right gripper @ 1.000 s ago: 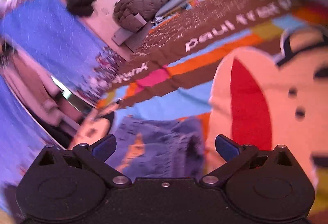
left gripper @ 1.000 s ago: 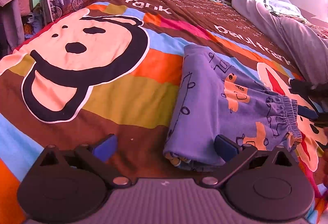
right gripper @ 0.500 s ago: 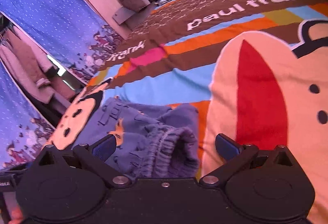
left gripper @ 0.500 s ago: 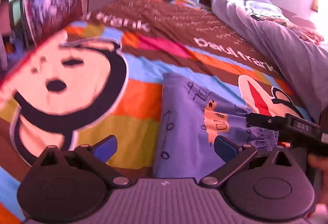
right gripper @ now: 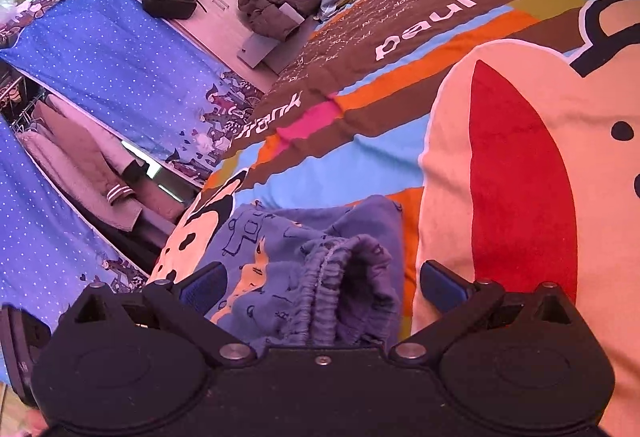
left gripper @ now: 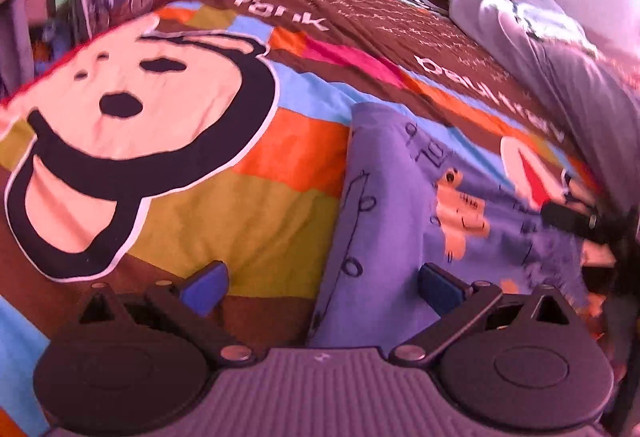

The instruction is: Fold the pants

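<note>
My left gripper (left gripper: 322,283) hangs wide apart and holds nothing, its blue pads (left gripper: 206,282) low over the bed cover (left gripper: 240,205), a soft printed cloth of bright stripes and a big cartoon face. The pants (left gripper: 404,237), blue cotton with drawn motifs, lie folded into a long bundle on the cover, right of that face; their near edge sits between my left fingers. My right gripper (right gripper: 322,283) is also spread wide, empty, its pads flanking the gathered elastic waistband (right gripper: 336,289). Compared with half a second ago, both views have barely shifted; a second ago my right view was blurred and further off.
</note>
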### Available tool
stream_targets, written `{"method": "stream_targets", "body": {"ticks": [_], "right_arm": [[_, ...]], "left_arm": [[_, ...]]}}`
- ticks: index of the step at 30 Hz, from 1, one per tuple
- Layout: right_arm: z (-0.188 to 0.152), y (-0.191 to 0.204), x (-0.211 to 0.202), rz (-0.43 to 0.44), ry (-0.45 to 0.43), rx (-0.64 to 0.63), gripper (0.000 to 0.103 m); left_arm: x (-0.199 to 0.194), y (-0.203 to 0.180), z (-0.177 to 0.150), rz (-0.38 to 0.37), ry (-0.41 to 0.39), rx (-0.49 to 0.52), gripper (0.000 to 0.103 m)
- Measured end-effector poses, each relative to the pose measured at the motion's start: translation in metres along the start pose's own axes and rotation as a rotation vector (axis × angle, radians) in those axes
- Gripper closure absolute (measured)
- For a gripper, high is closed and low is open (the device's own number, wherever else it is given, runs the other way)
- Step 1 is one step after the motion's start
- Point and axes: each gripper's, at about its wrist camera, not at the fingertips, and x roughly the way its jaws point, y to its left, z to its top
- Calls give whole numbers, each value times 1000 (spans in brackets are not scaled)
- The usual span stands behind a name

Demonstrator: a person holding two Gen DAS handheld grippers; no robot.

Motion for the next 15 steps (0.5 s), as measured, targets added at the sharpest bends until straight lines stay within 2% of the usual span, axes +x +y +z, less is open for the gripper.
{"method": "stream_targets", "body": {"ticks": [3,15], "right_arm": [[0,0,0,-1,-2,-1,0],[-4,2,1,-16,-11,-39,1]], "left_arm": [[1,-7,1,29,18,34,0],[-1,1,0,-7,-1,-5,0]]}}
